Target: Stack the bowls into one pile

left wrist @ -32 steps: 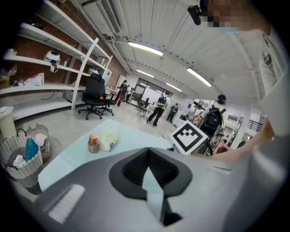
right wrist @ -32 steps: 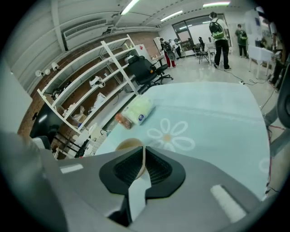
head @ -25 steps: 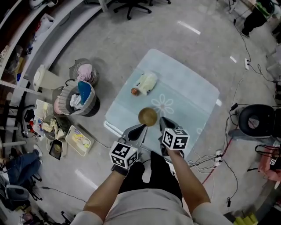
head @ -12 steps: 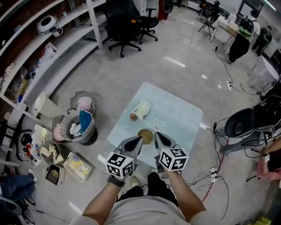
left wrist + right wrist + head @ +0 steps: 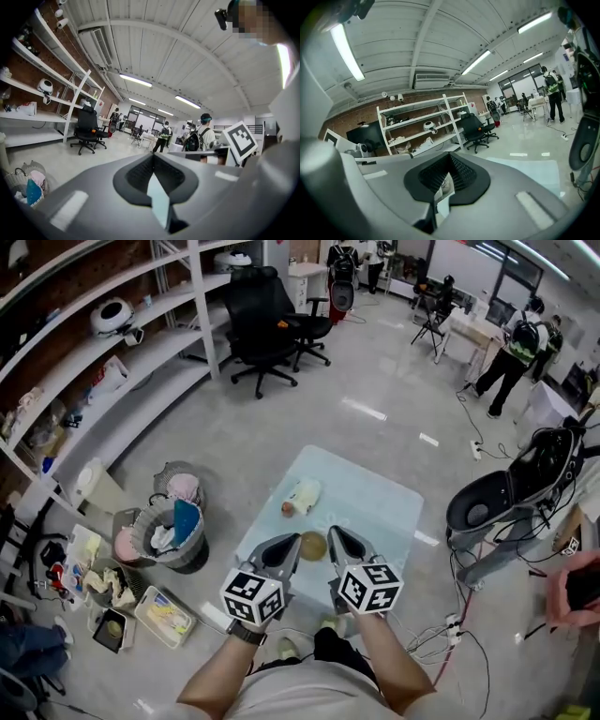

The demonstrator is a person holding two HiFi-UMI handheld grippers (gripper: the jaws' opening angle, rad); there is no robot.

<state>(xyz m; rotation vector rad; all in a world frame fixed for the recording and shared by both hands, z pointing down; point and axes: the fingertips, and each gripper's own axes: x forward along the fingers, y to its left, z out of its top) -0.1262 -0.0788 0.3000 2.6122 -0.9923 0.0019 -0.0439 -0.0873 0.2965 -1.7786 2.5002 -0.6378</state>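
Observation:
A brown bowl sits on the pale blue table, near its front edge; whether it is one bowl or a pile I cannot tell. My left gripper hangs just left of the bowl and my right gripper just right of it, both raised above the table. Each holds nothing. In the left gripper view the left gripper has its jaws pressed together, and the right gripper looks the same in its own view. Both cameras look out across the room, not at the bowl.
A white object with a small red-brown thing beside it lies at the table's far left. Left of the table stand baskets and floor clutter. A black office chair and shelving are beyond, a dark round seat to the right.
The head view has risen and tilted up, so the table looks smaller and more of the room shows. Both grippers stay shut beside the bowl, which has not moved.

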